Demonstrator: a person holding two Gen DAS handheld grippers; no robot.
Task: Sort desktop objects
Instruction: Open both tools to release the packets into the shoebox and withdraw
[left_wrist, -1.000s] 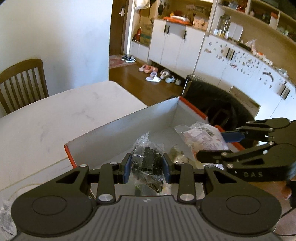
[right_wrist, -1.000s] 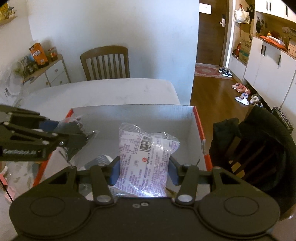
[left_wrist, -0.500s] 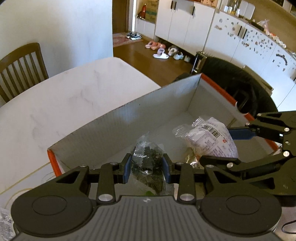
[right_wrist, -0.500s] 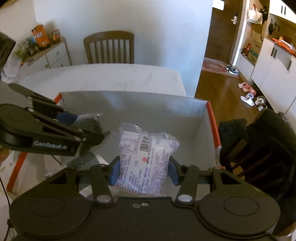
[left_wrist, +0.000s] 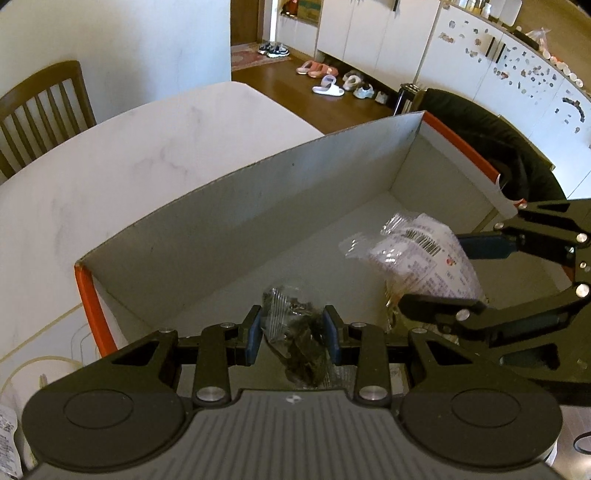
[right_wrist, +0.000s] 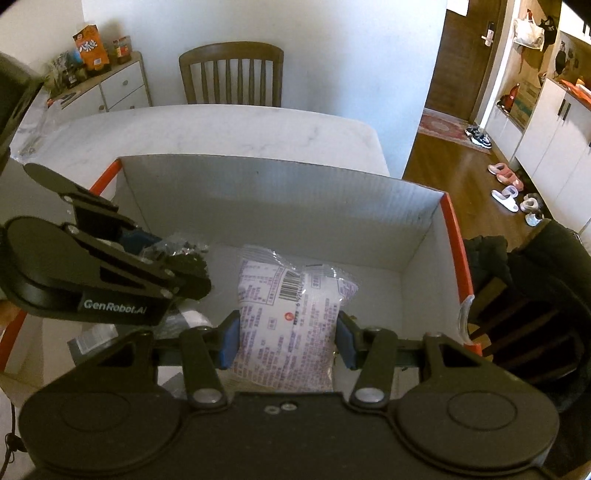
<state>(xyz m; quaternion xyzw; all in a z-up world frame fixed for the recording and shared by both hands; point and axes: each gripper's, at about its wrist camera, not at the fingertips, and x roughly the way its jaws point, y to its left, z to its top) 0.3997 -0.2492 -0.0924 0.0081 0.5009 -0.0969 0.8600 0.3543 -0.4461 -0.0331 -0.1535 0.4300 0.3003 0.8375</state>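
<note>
A grey cardboard box (left_wrist: 258, 192) with orange edges stands on the white marble table; it also shows in the right wrist view (right_wrist: 295, 188). My left gripper (left_wrist: 293, 334) is shut on a clear bag of small dark parts (left_wrist: 299, 339) and holds it over the box's near left part. It shows from the side in the right wrist view (right_wrist: 177, 273). My right gripper (right_wrist: 287, 338) is shut on a white and pink printed packet (right_wrist: 291, 317) with a barcode, held over the box's middle. The packet also shows in the left wrist view (left_wrist: 424, 258).
Several small packets lie on the box floor under the grippers (right_wrist: 92, 339). A wooden chair (right_wrist: 231, 72) stands behind the table. A dark jacket hangs on a chair (right_wrist: 535, 280) right of the box. A printed packet (left_wrist: 7, 443) lies on the table at the left.
Both grippers have moved forward and down over the box with their bags still held. The box's far wall now fills more of each view.
</note>
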